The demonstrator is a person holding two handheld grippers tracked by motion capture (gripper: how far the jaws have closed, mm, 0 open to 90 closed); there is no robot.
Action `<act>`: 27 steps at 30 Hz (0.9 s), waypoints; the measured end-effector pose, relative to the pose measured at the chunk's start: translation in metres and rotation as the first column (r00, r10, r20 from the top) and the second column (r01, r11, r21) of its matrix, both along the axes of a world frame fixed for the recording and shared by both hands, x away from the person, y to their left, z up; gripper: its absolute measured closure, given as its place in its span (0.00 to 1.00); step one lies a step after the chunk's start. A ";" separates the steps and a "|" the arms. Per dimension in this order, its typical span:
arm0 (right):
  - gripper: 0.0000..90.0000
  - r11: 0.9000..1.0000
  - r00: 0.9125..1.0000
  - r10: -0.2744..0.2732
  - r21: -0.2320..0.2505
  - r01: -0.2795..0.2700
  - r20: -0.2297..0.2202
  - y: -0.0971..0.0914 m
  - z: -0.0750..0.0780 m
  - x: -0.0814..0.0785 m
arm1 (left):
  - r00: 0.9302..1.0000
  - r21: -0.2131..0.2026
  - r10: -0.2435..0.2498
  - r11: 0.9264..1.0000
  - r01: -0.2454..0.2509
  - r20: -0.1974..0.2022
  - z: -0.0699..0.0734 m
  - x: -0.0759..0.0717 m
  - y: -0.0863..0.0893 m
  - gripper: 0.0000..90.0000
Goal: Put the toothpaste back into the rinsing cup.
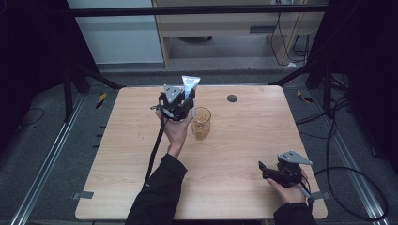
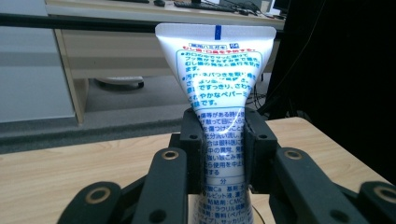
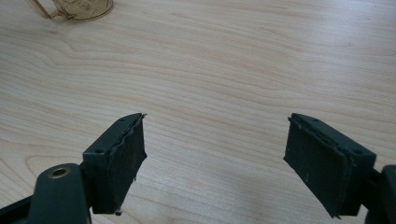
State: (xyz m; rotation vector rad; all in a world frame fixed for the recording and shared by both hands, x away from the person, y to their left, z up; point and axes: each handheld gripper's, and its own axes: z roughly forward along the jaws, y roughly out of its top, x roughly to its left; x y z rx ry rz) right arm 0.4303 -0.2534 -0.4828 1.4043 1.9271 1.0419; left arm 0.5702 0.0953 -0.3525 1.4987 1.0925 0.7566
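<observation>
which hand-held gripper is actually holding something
The left hand-held gripper: its jaws are clamped on a white toothpaste tube, held upright beside the amber glass. The right hand-held gripper is open over bare table.

Lab or office: black frame [image 1: 197, 9], floor rails [image 1: 44, 164], desk [image 2: 140, 42].

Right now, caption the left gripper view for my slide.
Left tool clamps an upright white tube printed with blue text, above the wooden table.
</observation>
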 end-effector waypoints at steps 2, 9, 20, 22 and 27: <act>0.22 1.000 1.000 0.000 0.000 0.000 0.003 0.000 0.000 0.000 | 1.000 -0.002 0.008 1.000 -0.008 0.002 0.000 0.006 -0.002 0.81; 0.22 1.000 1.000 -0.003 0.004 0.003 0.006 -0.001 -0.001 0.000 | 1.000 0.004 0.011 1.000 -0.011 -0.007 -0.003 0.018 -0.008 0.81; 0.21 1.000 1.000 -0.009 0.010 0.009 0.004 -0.001 -0.001 0.001 | 1.000 0.025 0.005 1.000 -0.005 -0.021 -0.012 0.038 -0.022 0.81; 0.21 1.000 1.000 -0.005 0.001 0.005 0.012 -0.001 -0.001 0.001 | 1.000 0.032 0.007 0.999 -0.006 -0.027 -0.017 0.042 -0.025 0.81; 0.21 1.000 1.000 -0.006 0.008 0.006 0.009 0.000 0.000 0.001 | 0.999 0.038 -0.001 0.999 0.002 -0.034 -0.023 0.046 -0.027 0.81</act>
